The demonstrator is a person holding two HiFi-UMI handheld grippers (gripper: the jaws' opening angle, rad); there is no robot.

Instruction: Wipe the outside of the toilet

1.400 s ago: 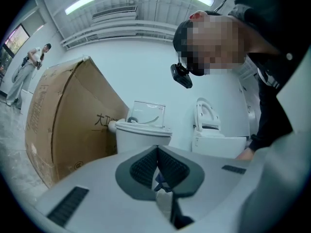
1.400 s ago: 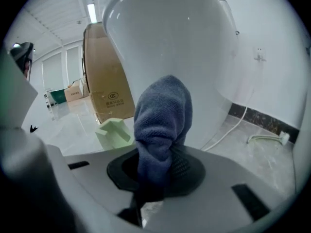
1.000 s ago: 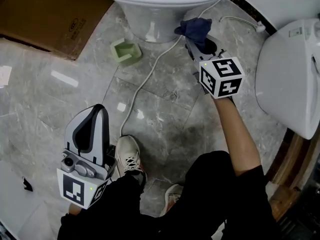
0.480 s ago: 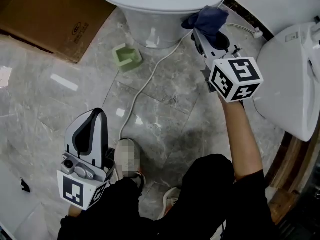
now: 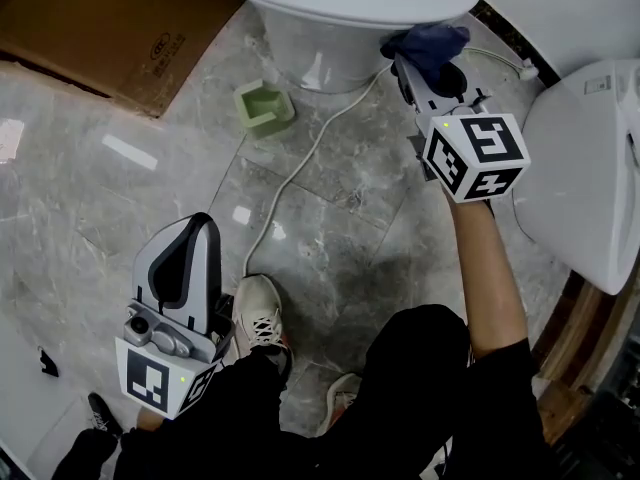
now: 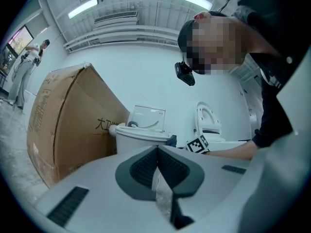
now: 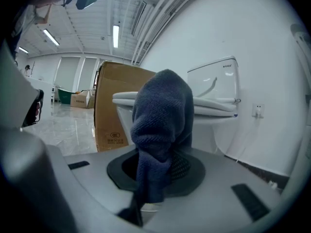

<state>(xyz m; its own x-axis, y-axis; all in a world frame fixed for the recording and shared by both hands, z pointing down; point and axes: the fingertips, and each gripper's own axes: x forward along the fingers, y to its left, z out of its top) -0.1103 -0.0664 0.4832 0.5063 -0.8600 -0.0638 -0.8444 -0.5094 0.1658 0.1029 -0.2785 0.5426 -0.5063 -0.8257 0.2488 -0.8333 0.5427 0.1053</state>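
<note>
— Where is the cleaning rag?
— The dark blue cloth (image 5: pixel 432 40) is pinched in the right gripper (image 5: pixel 436 64). Its jaws are clamped on the fabric, which bunches up above the pads while a strip hangs down below them.
— And the toilet?
— The white toilet (image 5: pixel 330 43) is at the top of the head view. The cloth is held just beside the right flank of its pedestal, under the bowl's rim. Whether fabric and porcelain actually touch cannot be told.
— What is the other hand doing?
— The left gripper (image 5: pixel 192 230) is held low and close to the person's knee, well apart from the toilet. Its jaws are pressed together with nothing between them.
— What lies around it?
— The floor is grey marble tile (image 5: pixel 90 208). A white cable (image 5: pixel 296 173) runs across it from the toilet toward the person's shoe (image 5: pixel 260 313). A small green block (image 5: pixel 264 105) sits just left of the pedestal, a cardboard box (image 5: pixel 95 18) fills the upper left, and a second toilet (image 5: pixel 580 158) stands at the right edge.
</note>
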